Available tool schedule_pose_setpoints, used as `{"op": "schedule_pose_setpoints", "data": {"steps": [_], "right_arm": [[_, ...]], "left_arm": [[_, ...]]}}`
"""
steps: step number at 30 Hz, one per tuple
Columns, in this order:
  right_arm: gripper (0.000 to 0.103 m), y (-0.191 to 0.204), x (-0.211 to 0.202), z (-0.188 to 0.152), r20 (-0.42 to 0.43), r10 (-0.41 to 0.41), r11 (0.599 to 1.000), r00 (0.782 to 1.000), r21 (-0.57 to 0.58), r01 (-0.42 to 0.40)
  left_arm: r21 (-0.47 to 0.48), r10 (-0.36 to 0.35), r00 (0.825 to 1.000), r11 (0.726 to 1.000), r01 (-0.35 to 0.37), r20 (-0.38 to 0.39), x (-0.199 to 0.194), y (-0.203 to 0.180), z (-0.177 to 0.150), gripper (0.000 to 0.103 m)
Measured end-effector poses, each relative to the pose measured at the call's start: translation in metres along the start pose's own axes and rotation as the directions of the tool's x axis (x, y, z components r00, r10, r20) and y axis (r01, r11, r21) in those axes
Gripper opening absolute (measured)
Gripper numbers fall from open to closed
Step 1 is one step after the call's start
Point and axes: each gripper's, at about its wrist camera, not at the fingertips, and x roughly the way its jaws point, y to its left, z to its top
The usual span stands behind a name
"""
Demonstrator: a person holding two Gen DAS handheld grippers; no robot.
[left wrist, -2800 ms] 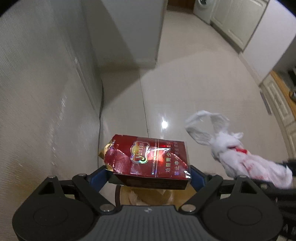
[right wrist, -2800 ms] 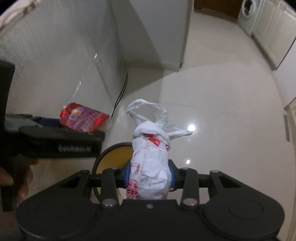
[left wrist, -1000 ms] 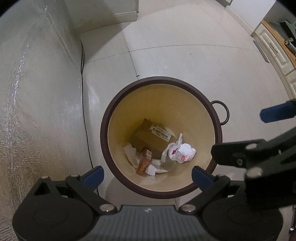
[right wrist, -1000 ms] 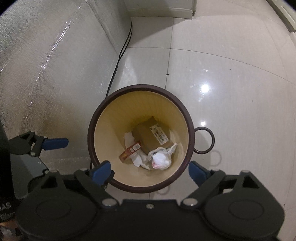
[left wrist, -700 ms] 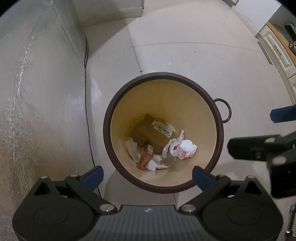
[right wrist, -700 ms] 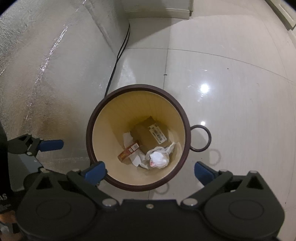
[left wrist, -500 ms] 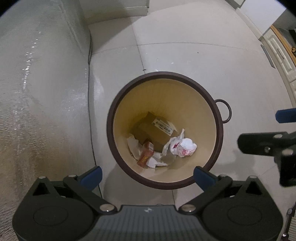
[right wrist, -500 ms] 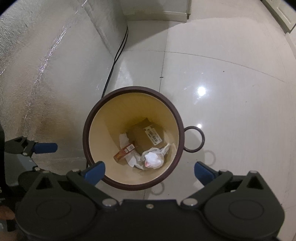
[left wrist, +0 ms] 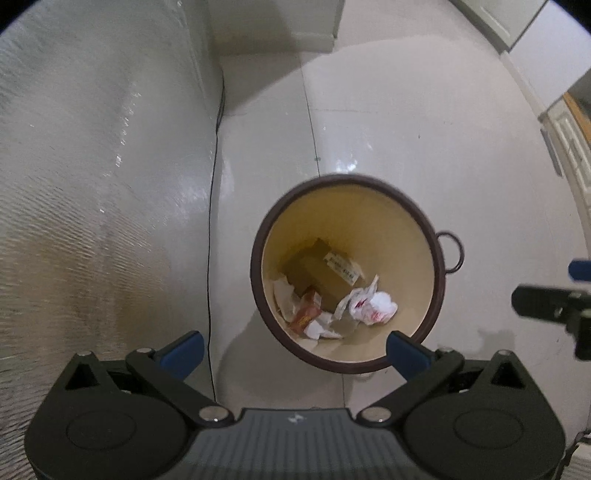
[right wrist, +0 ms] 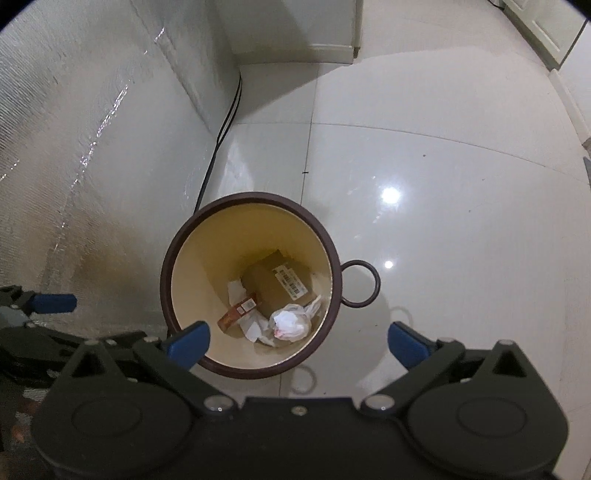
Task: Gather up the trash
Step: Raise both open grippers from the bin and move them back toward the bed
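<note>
Both grippers are hovering above a round waste bin [left wrist: 436,258] that is standing on a glossy pale tile floor [right wrist: 461,221]. The left gripper [left wrist: 295,345] is spreading its blue-tipped fingers wide with nothing between them, and the right gripper [right wrist: 299,341] is doing the same, its jaws gaping and empty. The bin's dark brown rim is sitting just beside a textured silvery wall [left wrist: 92,184] on the left, with a thin black cable [right wrist: 221,133] running down along the wall's foot and passing behind the bin. To the right and beyond the bin the floor is lying open, running to white cabinet fronts [left wrist: 565,122] at the far right edge and to a white unit [right wrist: 295,26] in the corner at the back. One ring handle [right wrist: 360,282] is sticking out from the bin's right side. Inside the cream-coloured bin, four kinds of trash are lying at the bottom: one brown cardboard box [right wrist: 273,284] with a barcode label, one red cigarette pack [right wrist: 236,312] leaning beside it, one knotted white plastic bag [right wrist: 290,325] with red print, and some crumpled white paper [right wrist: 253,326] between the pack and the bag; how many pieces of paper there are cannot be told. In the left wrist view the right gripper's black frame is showing at the right edge, well clear of the bin.
</note>
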Motion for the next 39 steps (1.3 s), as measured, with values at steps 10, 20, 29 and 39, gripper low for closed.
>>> {"op": "schedule_pose_setpoints", "data": {"steps": [10,20,29,39], "right_arm": [[0.103,-0.006,-0.04,-0.009,0.04,-0.004,1.0,0.999,-0.012,0.004],[0.103,-0.004,-0.112,-0.036,0.127,0.018,1.0,0.992,-0.018,-0.016],[0.103,-0.008,-0.162,-0.074,0.189,-0.008,1.0,0.982,-0.001,0.008],[0.103,-0.003,-0.248,-0.111,0.321,0.011,0.999,0.947,0.028,-0.021]], "left_arm": [[-0.014,0.007,0.999,1.0,-0.006,0.05,-0.051,-0.001,-0.007,0.103],[0.028,-0.015,0.992,1.0,0.011,0.129,-0.112,-0.019,-0.03,0.103],[0.074,-0.041,0.977,0.997,0.026,0.21,-0.176,-0.034,-0.06,0.103],[0.109,-0.085,0.932,0.993,0.049,0.354,-0.277,-0.04,-0.095,0.103]]}}
